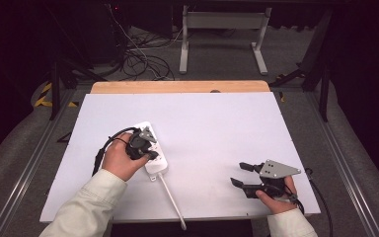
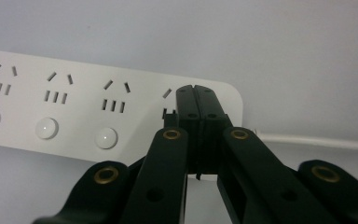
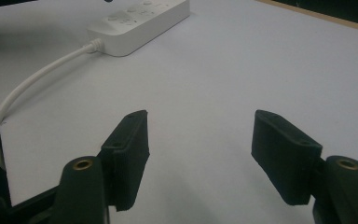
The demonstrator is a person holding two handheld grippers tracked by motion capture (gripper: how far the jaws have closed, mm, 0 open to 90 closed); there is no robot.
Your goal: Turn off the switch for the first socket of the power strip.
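Observation:
A white power strip (image 1: pixel 159 165) lies on the white board, left of centre, with its white cable (image 1: pixel 170 195) running off the front edge. In the left gripper view the strip (image 2: pixel 74 107) shows several sockets, each with a round button. My left gripper (image 2: pixel 196 93) is shut with nothing between its jaws. Its tips point down at the strip's top by the socket nearest the cable (image 2: pixel 317 140); I cannot tell if they touch. From above, the left gripper (image 1: pixel 152 154) covers the strip's middle. My right gripper (image 1: pixel 241 174) rests open at the front right, its jaws (image 3: pixel 200 126) wide and empty.
The white board (image 1: pixel 217 128) lies on a wooden tabletop (image 1: pixel 177 87) whose far edge shows. From the right gripper view the strip (image 3: pixel 135 23) and its cable (image 3: pixel 37 74) lie ahead to the left. Loose cables (image 1: pixel 138 59) and a table frame (image 1: pixel 222 19) stand on the floor behind.

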